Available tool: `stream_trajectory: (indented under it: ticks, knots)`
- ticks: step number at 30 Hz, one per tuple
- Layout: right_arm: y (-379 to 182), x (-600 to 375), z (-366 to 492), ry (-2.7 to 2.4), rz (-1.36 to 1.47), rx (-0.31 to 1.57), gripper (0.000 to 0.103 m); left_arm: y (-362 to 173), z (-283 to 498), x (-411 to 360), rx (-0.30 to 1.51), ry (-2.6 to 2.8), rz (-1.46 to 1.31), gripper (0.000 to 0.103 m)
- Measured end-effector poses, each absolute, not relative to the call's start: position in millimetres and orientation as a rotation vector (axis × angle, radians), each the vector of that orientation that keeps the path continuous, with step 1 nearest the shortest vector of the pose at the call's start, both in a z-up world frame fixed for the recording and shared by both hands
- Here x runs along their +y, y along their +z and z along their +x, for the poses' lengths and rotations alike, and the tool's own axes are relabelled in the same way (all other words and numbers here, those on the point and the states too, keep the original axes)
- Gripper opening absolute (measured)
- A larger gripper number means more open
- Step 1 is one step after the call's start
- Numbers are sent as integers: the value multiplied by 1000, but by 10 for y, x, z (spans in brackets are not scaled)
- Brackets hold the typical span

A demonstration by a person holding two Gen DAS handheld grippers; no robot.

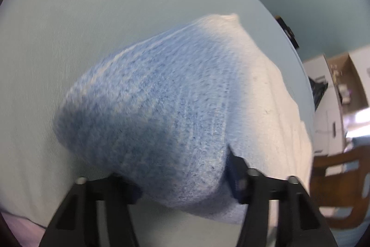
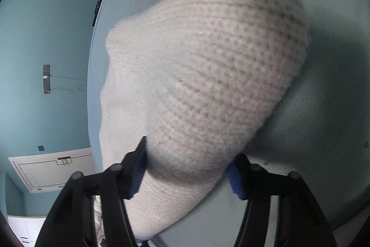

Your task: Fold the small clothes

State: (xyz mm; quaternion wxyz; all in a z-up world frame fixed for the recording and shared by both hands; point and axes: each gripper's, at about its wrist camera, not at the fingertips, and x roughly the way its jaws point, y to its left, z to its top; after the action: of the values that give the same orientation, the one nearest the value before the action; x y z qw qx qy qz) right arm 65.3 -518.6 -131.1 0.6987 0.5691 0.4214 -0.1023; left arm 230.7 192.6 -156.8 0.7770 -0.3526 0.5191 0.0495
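Pale blue table surface [image 1: 104, 15] fills most of both views, curved by the lens. On it sits the knitted garment [image 1: 161, 96] — blue-flecked knit on the left and centre of the left wrist view, fading to cream toward the right edge; in the right wrist view the same piece [image 2: 208, 61] shows only its cream ribbed side, bulging up across the centre of the frame. It is bunched and lifted at the near end, blurred from motion. My left gripper [image 1: 185, 177] sits at bottom centre of its view, jaws partly closed, both blue pads pressed into the blue knit with a fold of it pinched between them, so I hold the garment there. My right gripper [image 2: 187, 173] is at bottom centre of its view, jaws at a middling width; the left pad is buried in the cream knit, the right pad touches the fabric's lower edge, so it grips a thick fold too. Behind the table, teal wall [image 2: 46, 38] takes the left side of the right wrist view, with a grey wall socket strip [image 2: 46, 79] at mid left and thin wires trailing from it. White panel [image 2: 53, 168] at lower left of that view. In the left wrist view, right edge: white cabinets [image 1: 328, 122], an open cardboard box [image 1: 344, 82] — contents too small to tell — and a brown wooden chair [image 1: 342, 182] at lower right.
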Motion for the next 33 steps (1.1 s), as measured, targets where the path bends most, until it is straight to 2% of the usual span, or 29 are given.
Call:
stream_trajectory:
  ticks: [3,6,14,19,24,28,33]
  knots:
    - [-1152,-5102,692,-249,1148,934,38,-1434,2249,1962,1086,89,-705,36]
    - [-1032,-5041,675,-240,1092,897,35,-1290,2129,2044,1051,68,-679,33]
    - [-651,-5048,288,-158,1123,812,34,-914,1667,2117,1027,-13,-790,32]
    - [-536,-5039,-128,-136,1146,863,33,-943,1208,2186,1118,-41,-905,32]
    - [-507,-5097,-499,-148,1162,923,33,-913,922,2075,1165,-64,-897,32]
    - [-515,-5055,-334,-171,1155,975,33,-881,1006,2080,1210,-57,-939,31]
    - [-368,-5121,-79,-166,1199,1003,33,-559,1390,2173,1205,-86,-989,31]
